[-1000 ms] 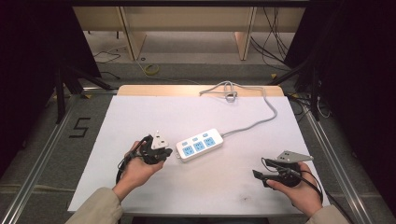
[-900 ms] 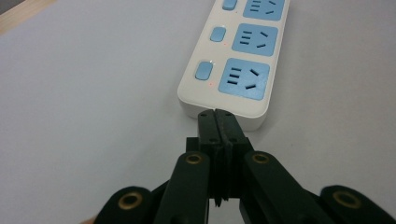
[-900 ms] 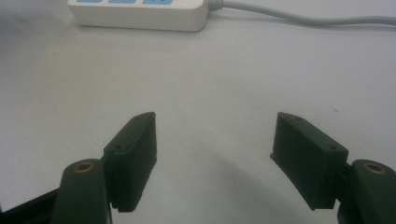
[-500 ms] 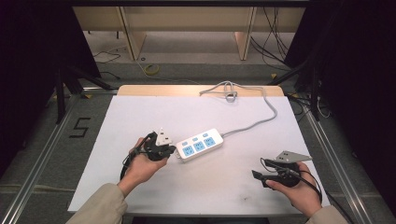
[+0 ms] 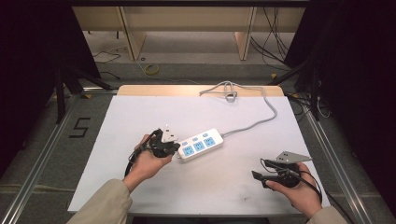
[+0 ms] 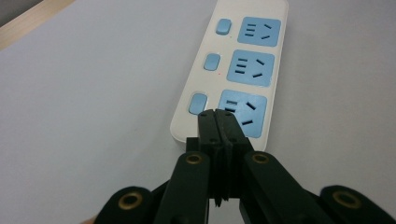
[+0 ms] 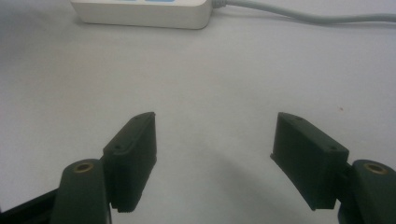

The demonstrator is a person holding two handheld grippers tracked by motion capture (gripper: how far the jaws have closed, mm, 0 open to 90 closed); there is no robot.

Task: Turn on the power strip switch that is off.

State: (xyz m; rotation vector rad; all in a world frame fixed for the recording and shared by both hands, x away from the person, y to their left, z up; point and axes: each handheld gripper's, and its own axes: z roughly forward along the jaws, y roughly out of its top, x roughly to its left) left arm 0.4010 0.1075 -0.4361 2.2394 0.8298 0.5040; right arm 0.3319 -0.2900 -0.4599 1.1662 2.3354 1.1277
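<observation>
A white power strip (image 5: 201,144) with three blue sockets and three blue switch buttons lies near the middle of the white table (image 5: 140,116). Its grey cable (image 5: 261,116) runs to the far edge and ends in a coil. My left gripper (image 5: 175,148) is shut with nothing between its jaws. In the left gripper view its tips (image 6: 216,116) sit over the near end of the power strip (image 6: 233,70), between the nearest button and socket; whether they touch it I cannot tell. My right gripper (image 5: 257,175) rests open at the front right, and its jaws (image 7: 215,140) point toward the strip (image 7: 140,11).
The coiled cable end (image 5: 227,91) lies on the wooden strip at the table's far edge. Metal rails run along both sides of the table. A marking "5" (image 5: 79,127) is on the floor at the left. Shelving stands beyond the table.
My left hand has edged slightly forward and right, toward the power strip's near end. The right hand has stayed where it was.
</observation>
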